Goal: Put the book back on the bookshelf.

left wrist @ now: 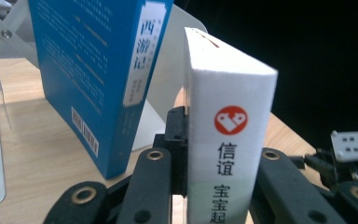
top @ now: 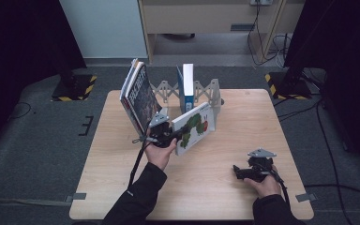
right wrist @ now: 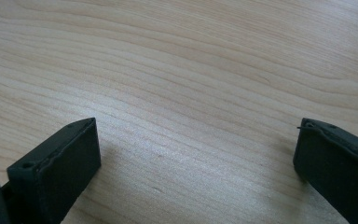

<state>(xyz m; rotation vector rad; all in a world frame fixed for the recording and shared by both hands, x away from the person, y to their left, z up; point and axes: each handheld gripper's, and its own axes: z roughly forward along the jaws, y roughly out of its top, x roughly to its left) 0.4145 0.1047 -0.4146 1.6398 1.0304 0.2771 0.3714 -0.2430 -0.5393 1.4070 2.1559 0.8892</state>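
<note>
Wooden table [top: 215, 178] pale, grained; grey floor [top: 37, 154] around.

Black sleeves on both forearms. Black left gripper [top: 168, 136] topped by a grey three-cornered plate, black cable trailing back along the sleeve. Black right gripper [top: 243, 172] with the same grey plate, dotted with small holes, and a thin black cable. Close up, matte black linkage arms with brass-ringed pivot holes; blocky black rubber pads [right wrist: 58, 163] with a ridged edge and a small screw recess
</note>
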